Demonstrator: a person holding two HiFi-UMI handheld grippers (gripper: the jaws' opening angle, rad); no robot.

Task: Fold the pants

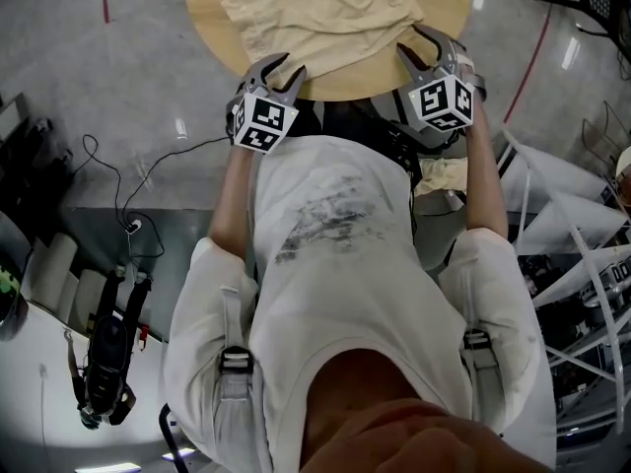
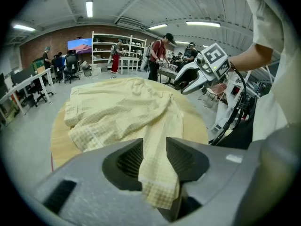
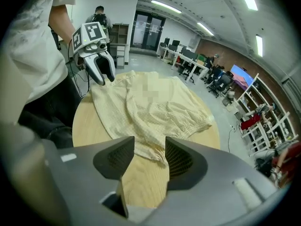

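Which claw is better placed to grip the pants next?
Probably left: the left claw has the pants between its open jaws; the right claw frames mostly bare table, cloth only at its tips.

1. Round wooden table [image 1: 202, 13], bare along its left and right edges.
2. Black strapped gear [image 1: 106, 358] on the grey floor, well apart from the table.
3. White shelving [image 2: 113, 51] by the brick wall, lit screen [image 2: 80, 44] beside it.

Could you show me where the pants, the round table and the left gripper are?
pants [image 1: 325, 13], head view: middle of the yellow cloth.
table [image 1: 446, 13], head view: bare wood right of the pants.
left gripper [image 1: 292, 65], head view: between its two fingertips.
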